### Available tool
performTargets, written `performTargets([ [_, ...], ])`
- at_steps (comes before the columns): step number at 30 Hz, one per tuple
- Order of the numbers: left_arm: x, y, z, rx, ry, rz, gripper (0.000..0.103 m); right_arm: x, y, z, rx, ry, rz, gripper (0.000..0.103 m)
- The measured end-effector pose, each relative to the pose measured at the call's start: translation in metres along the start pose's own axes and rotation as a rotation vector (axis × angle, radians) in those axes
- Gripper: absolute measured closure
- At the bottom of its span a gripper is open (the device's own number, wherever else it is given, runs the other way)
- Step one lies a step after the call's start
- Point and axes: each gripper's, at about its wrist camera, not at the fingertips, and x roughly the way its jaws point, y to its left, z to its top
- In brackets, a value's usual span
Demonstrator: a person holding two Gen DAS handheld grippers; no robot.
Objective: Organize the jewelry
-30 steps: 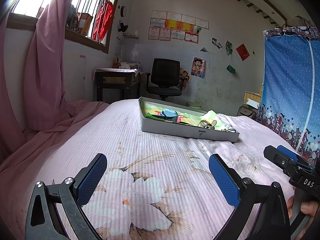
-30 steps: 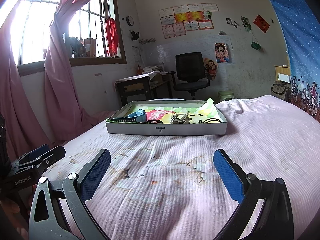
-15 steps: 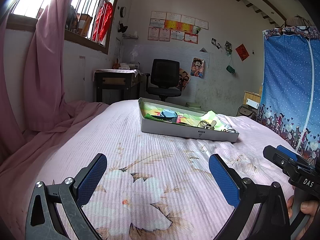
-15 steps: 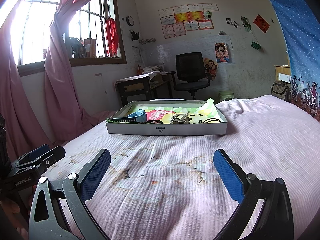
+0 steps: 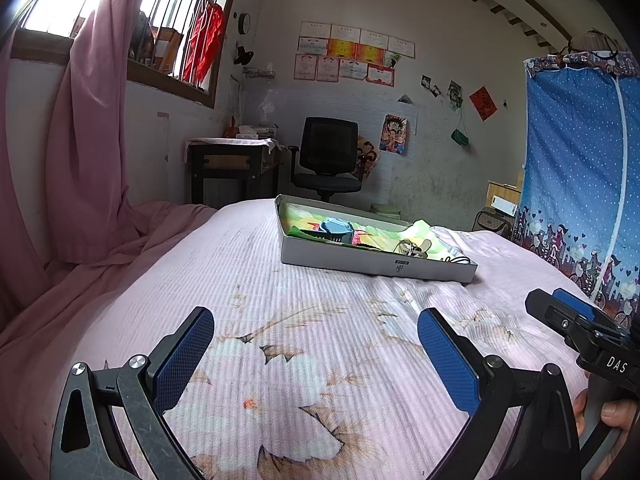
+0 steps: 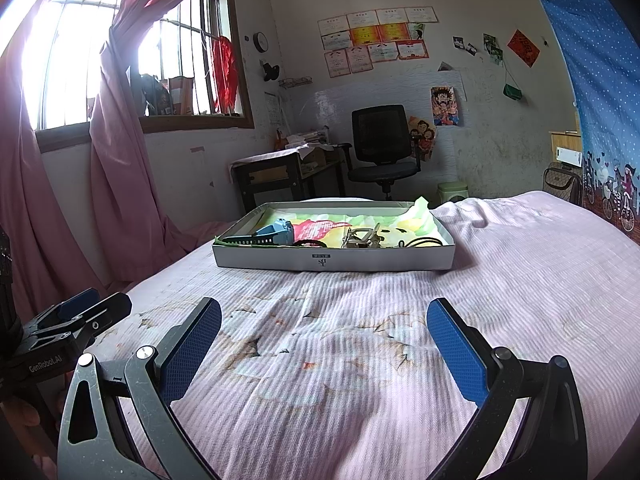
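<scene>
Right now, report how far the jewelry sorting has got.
Done: nothing visibly sorted; the blue watch, metal clip and black band lie loose in the box. In hand: nothing; left gripper and right gripper are open above the bed. Left: the whole job.

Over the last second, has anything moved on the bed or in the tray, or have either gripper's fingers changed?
Nothing visibly changed. The left gripper and right gripper are both open and empty above the pink bedspread, short of the white tray. The blue watch, metal clip and black loop lie in the tray as before.
</scene>
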Motion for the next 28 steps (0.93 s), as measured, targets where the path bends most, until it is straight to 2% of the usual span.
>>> performTargets([
  [7,-0.0003,-0.0075,-0.0001,0.015,0.013,0.021,0.0,0.0001,-0.0001,-0.0001,0.0,0.0,0.0,0.002],
  [28,-0.001,-0.0074,0.0008,0.029,0.01,0.02,0.0,-0.0008,0.0014,0.0002,-0.004,0.0,0.005,0.002],
])
